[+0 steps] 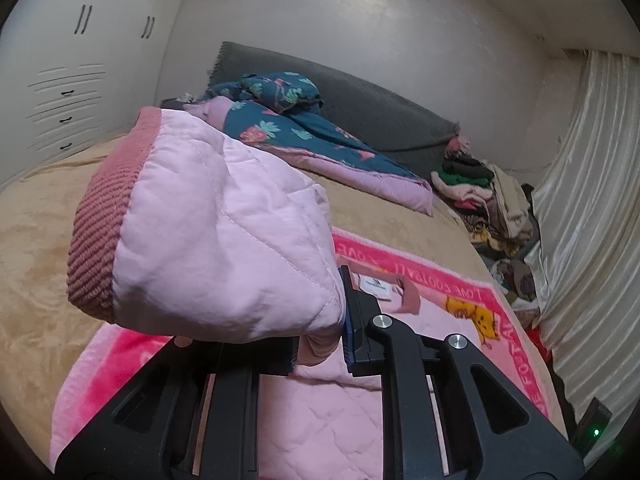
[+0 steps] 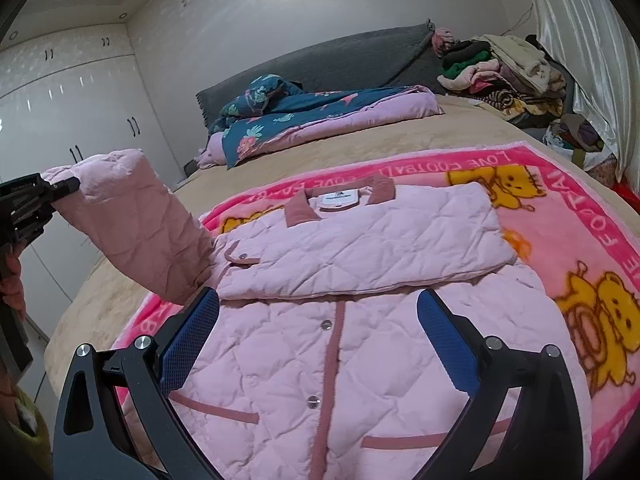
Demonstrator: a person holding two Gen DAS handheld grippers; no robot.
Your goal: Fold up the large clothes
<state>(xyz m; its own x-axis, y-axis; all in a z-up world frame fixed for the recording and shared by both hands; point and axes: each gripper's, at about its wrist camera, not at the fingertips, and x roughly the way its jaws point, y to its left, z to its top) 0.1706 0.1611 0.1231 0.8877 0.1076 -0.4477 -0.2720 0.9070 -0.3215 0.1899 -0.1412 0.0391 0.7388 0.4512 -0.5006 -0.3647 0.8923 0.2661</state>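
Observation:
A pink quilted jacket point(image 2: 320, 360) lies front up on a pink cartoon blanket point(image 2: 560, 248) on the bed. Its right sleeve point(image 2: 400, 240) is folded across the chest. My left gripper point(image 1: 320, 352) is shut on the left sleeve point(image 1: 224, 240), near its dark pink ribbed cuff point(image 1: 100, 220), and holds it lifted off the bed; in the right wrist view the gripper point(image 2: 60, 188) and the raised sleeve point(image 2: 140, 232) show at the left. My right gripper point(image 2: 320, 340) is open and empty, hovering over the jacket's button placket.
A blue floral quilt point(image 2: 304, 116) lies folded by the grey headboard point(image 2: 340, 60). A heap of clothes point(image 2: 504, 72) sits at the bed's far right corner by a white curtain point(image 2: 580, 40). White wardrobes point(image 2: 60, 100) stand to the left. A tan bedsheet point(image 1: 40, 240) surrounds the blanket.

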